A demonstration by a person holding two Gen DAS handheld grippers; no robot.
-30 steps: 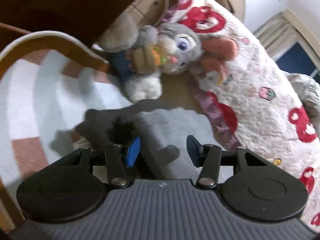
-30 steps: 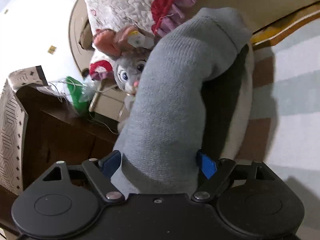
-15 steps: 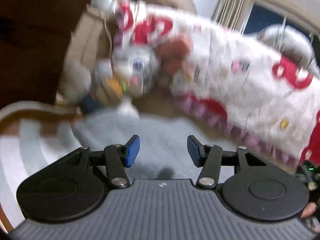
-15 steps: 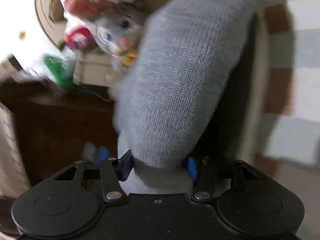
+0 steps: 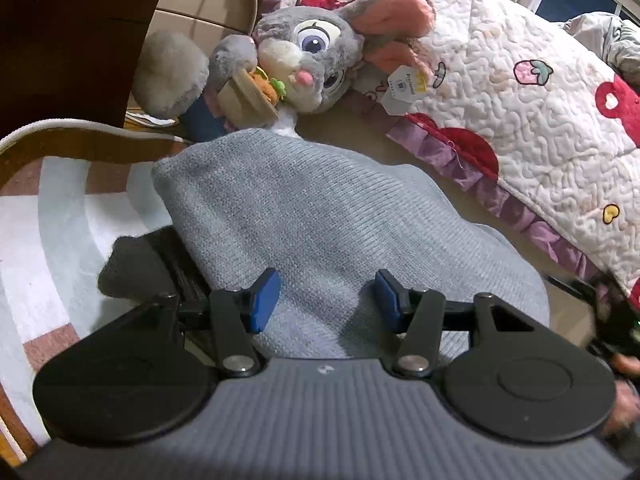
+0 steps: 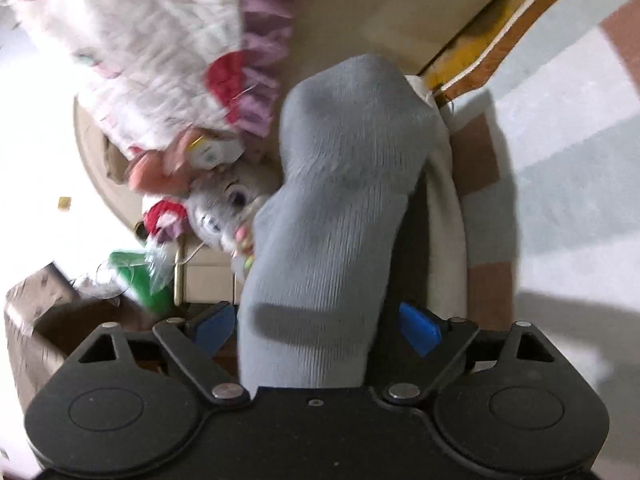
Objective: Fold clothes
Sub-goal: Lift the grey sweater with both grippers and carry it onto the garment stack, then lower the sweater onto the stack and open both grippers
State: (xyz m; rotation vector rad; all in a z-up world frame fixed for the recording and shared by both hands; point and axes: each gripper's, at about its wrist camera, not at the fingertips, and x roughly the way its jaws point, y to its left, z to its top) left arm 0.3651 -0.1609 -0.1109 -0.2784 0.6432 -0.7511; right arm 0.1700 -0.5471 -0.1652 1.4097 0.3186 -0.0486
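Note:
A grey knitted garment (image 5: 304, 216) lies in a soft mound on the floor, partly on the striped rug (image 5: 36, 216). My left gripper (image 5: 326, 300) is open just above its near edge, blue pads apart and holding nothing. In the right wrist view the same grey garment (image 6: 336, 208) fills the middle and runs down between the jaws of my right gripper (image 6: 318, 328). The blue pads stand wide on either side of the cloth without pressing it. A cream garment (image 6: 444, 200) lies under the grey one.
A grey plush rabbit (image 5: 304, 48) leans against a white quilt with red prints (image 5: 520, 80). A dark wooden cabinet (image 5: 72, 32) stands at the left. The rug's brown curved border (image 6: 500, 40) runs behind the garment. A green bag (image 6: 140, 276) lies near a cardboard box.
My left gripper swung up toward the quilt, then came back low over the grey garment. My right gripper's jaws narrowed around the cloth half a second ago and have opened wide again.

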